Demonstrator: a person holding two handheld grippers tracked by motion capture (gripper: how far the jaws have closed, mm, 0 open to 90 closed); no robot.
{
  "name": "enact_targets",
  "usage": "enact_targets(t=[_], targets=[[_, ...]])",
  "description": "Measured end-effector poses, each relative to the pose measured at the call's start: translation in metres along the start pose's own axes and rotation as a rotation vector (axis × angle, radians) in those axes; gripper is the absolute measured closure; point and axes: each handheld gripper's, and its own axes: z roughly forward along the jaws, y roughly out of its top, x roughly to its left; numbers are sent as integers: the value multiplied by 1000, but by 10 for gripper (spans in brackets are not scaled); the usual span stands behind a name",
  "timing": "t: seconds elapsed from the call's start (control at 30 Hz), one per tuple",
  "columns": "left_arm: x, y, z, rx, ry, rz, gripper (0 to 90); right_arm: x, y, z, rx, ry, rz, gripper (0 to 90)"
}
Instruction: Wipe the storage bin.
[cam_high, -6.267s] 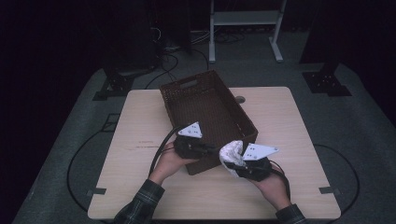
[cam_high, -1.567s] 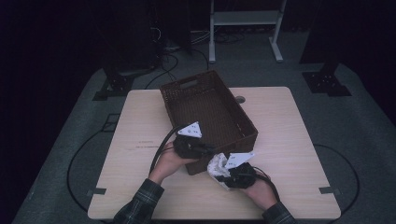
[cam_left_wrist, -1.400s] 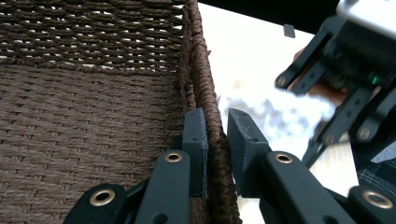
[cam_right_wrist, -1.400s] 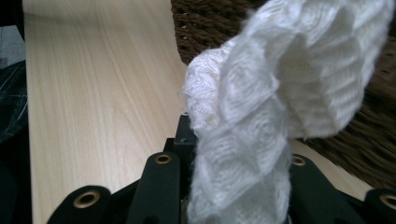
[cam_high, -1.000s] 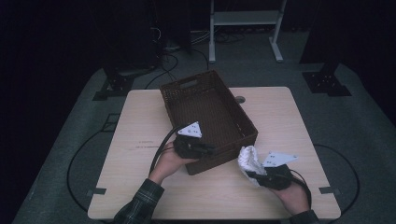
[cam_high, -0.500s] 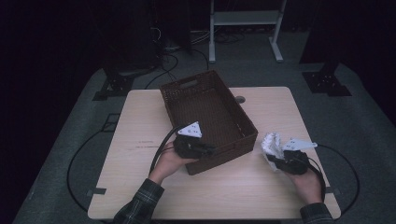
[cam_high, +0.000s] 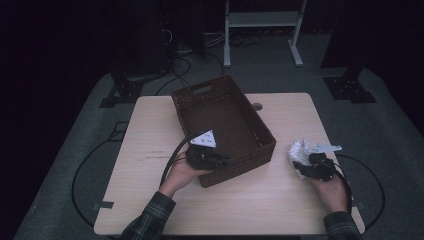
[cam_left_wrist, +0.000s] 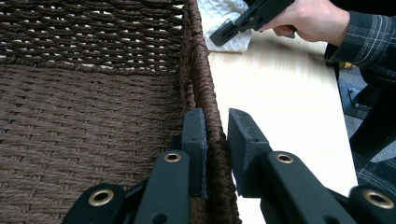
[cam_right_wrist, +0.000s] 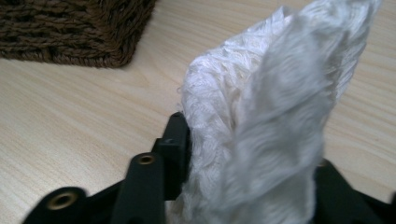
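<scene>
Cloth (cam_high: 300, 152), carried from the basket (cam_high: 222, 127) front toward four o'clock, is clenched in the right gripper (cam_high: 306, 164), seemingly airborne, while the left gripper (cam_left_wrist: 215, 135) pinches the basket's wall.

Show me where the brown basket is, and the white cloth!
brown basket (cam_high: 227, 115), high view, on its woven floor.
white cloth (cam_right_wrist: 261, 121), right gripper view, on its bunched middle between the jaws.

No readable text or labels.
</scene>
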Motion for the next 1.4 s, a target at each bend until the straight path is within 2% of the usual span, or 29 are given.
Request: enact_targets(t=[0.07,0.1,0.23,0.43,0.57,0.63,0.77,0.83,0.97,1.0,1.07,1.27,1.4], targets=[[0,0,0,-1,-1,0,757,0,0,-1,1,-1,3,521],[0,0,0,0,-1,0,757,1,2,-5,0,-19,-1,467],[0,0,0,0,-2,-1,753,3,6,-13,-35,-39,3,398],[0,0,0,0,-4,-5,743,9,12,-31,-80,-74,-34,399],[0,1,-1,-1,-11,-7,724,13,21,-43,-129,-47,-49,457],[1,2,-2,-3,-13,-9,714,16,25,-46,-147,-28,-58,527],[0,6,-12,-48,-22,-23,693,17,35,-47,-175,10,-63,627],[0,9,-21,-57,-12,-17,698,17,38,-47,-189,26,-65,684],[-1,11,-38,-75,9,-9,798,20,45,-44,-191,35,-93,833],[-1,11,-43,-77,19,-8,829,21,48,-43,-190,35,-99,893],[1,10,-50,-78,30,-7,892,21,52,-40,-188,51,-98,894],[1,4,-71,-60,120,-6,896,21,63,-27,-187,89,-105,894],[1,-1,-80,-62,152,-14,895,22,67,-22,-193,104,-114,894]])
